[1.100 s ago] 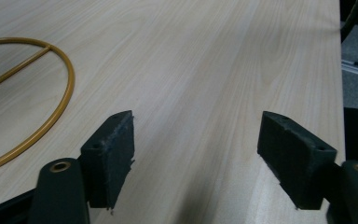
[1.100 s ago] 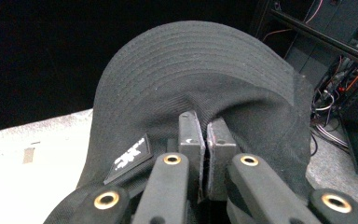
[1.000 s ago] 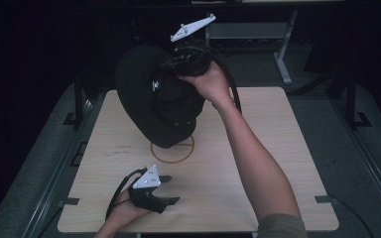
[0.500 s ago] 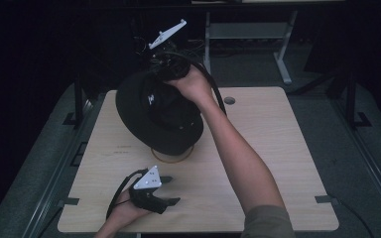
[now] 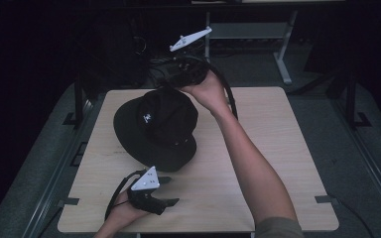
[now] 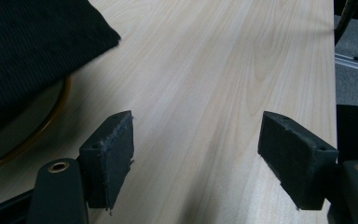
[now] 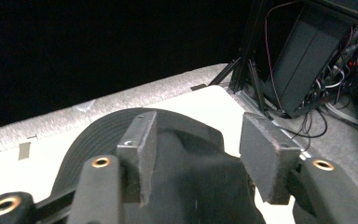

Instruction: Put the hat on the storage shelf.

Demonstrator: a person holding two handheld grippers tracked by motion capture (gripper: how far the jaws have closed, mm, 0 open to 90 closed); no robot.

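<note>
Right tongs (image 7: 193, 154) are letting go of the black hat (image 5: 158, 126).
Their jaws have just been opening, the hat's crown lying loose between them; left tongs (image 6: 198, 161) are resting wide open, empty, on the tabletop (image 5: 278, 144), hat just beside.

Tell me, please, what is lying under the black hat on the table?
The black hat rests on the wooden table. In the left gripper view, an arc of a thin orange ring shows beneath its brim. The rest of the ring is covered by the hat.
</note>
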